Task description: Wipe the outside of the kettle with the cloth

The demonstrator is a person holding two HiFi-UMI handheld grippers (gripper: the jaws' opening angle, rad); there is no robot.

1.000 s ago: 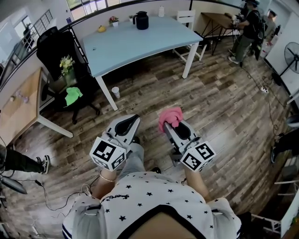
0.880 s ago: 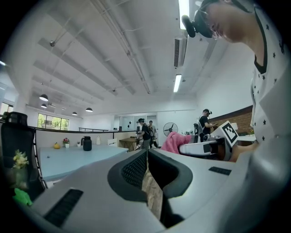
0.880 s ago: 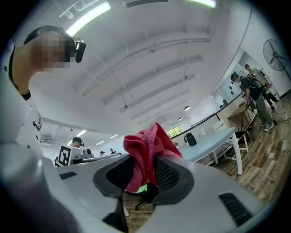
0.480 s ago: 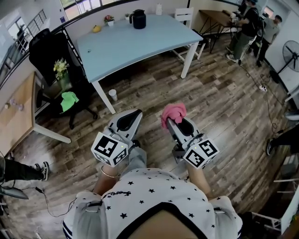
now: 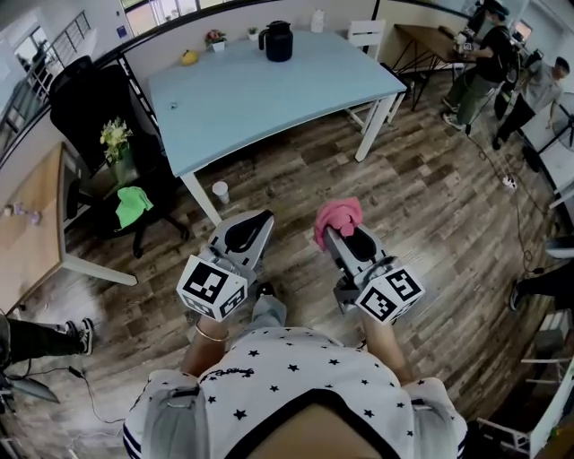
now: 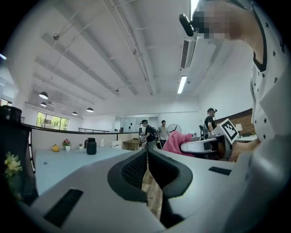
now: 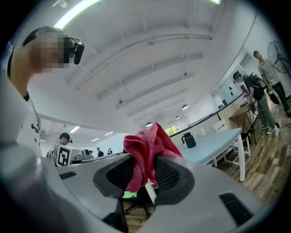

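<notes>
Pinching cloth (image 7: 150, 142) (right claw (image 7: 143, 172), waist-high)

I counted one kettle (image 5: 278, 41), one white bottle (image 5: 317, 21) and one small flower pot (image 5: 213, 39) on the one blue tabletop (image 5: 269, 90). I held two grippers, my left gripper (image 5: 258, 220) and my right gripper (image 5: 332, 235). There were two cloths: one pink cloth (image 5: 338, 218) and one green cloth (image 5: 131, 203). One white cup (image 5: 221, 192) stood on the floor.

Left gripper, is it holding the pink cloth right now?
No: the left gripper is shut on nothing, while the pink cloth sits clamped in the right gripper.
</notes>
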